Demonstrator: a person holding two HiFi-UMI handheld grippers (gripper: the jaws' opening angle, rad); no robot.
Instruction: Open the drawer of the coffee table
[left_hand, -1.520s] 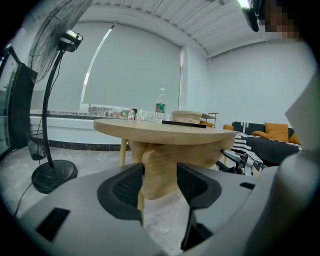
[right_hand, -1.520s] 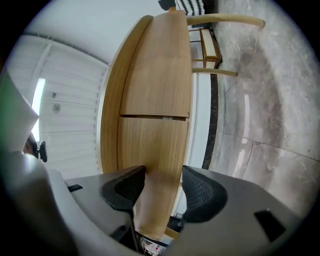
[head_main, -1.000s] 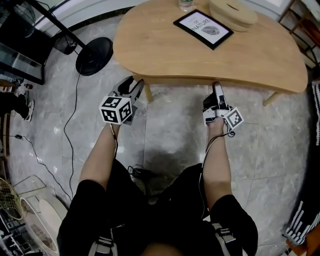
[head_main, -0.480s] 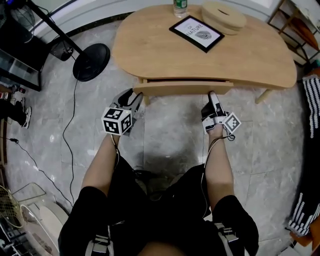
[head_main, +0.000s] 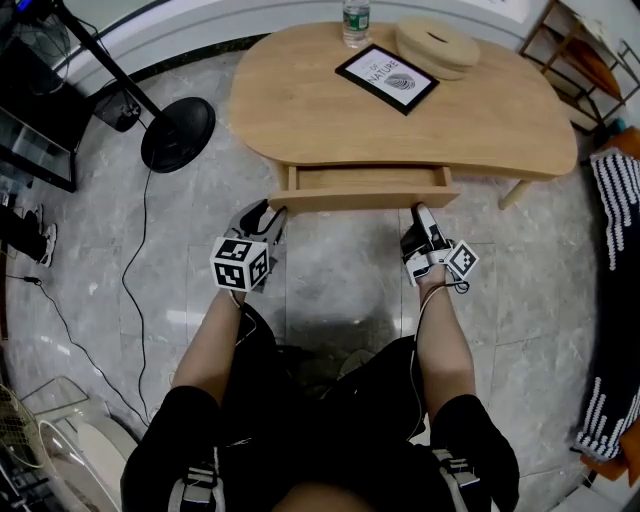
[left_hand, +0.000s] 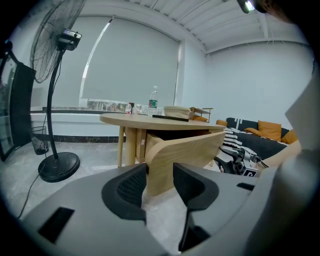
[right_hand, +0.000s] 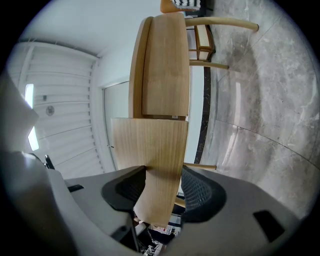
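**Spotter:** Since a second ago the drawer has slid out from under the tabletop. Back then only the table's edge showed. Now you look down into a strip of the drawer's open inside, and both your hands have drawn back toward you with it.

**Operator:** Are both tools properly on it?

**Spotter:** Yes. Your left tool is clenched on the left end of the drawer front, at centre-left of the head view. In the left gripper view the wooden panel fills the gap between the pads. Your right tool grasps the right end of the same panel. It is turned on its side, and the right gripper view shows a pad against each face of the board.

**Operator:** So how far along am I?

**Spotter:** I'd call it well under way but not finished. The drawer sits in the middle of the head view, just below the near edge of the tabletop, with part of it out and the rest under the wood. What shows of the inside looks bare. I can't tell how much travel is left. What remains, I think, is an even pull on both ends, then letting go. The water bottle and framed print at the top of the frame stand upright and flat.
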